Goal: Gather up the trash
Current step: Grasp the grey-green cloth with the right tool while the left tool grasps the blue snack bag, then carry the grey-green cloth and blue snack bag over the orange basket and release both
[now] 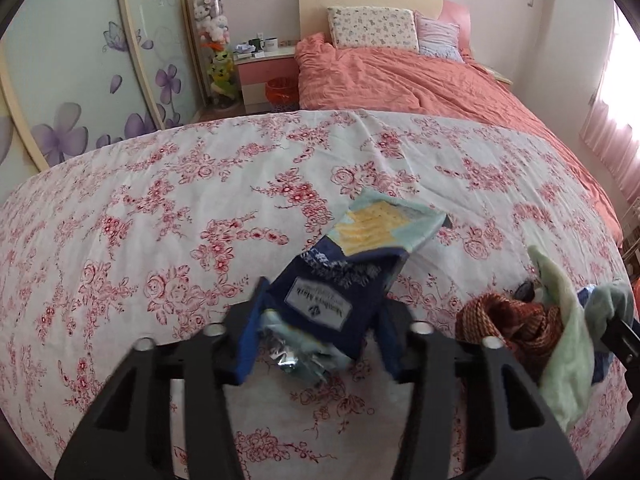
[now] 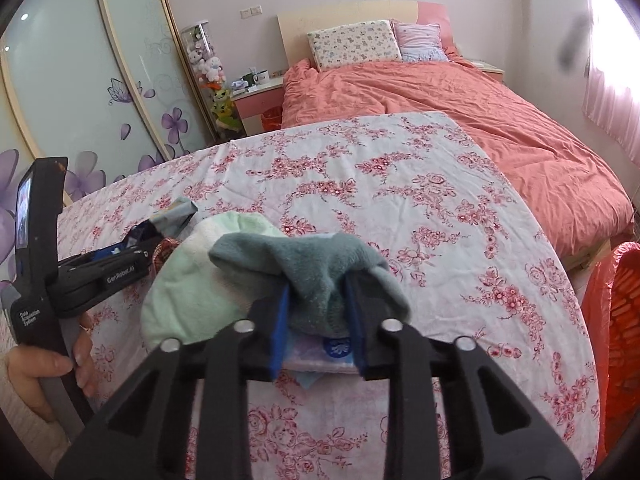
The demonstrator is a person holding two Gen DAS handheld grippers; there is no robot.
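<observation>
We saw the floral tablecloth [image 1: 160,240] spread wide, its left and far stretches bare, its far edge meeting the salmon-covered bed [image 1: 440,92]. An orange mesh basket [image 2: 624,320] stood just off the cloth's right edge. The pale green towel [image 2: 188,280] lay near the right side. Our left gripper [image 1: 316,340] clenched a dark blue cracker wrapper [image 1: 340,280], held tilted above the cloth. Our right gripper [image 2: 318,324] was clamped on a grey-green sock [image 2: 320,272] over a small tissue pack [image 2: 320,354].
</observation>
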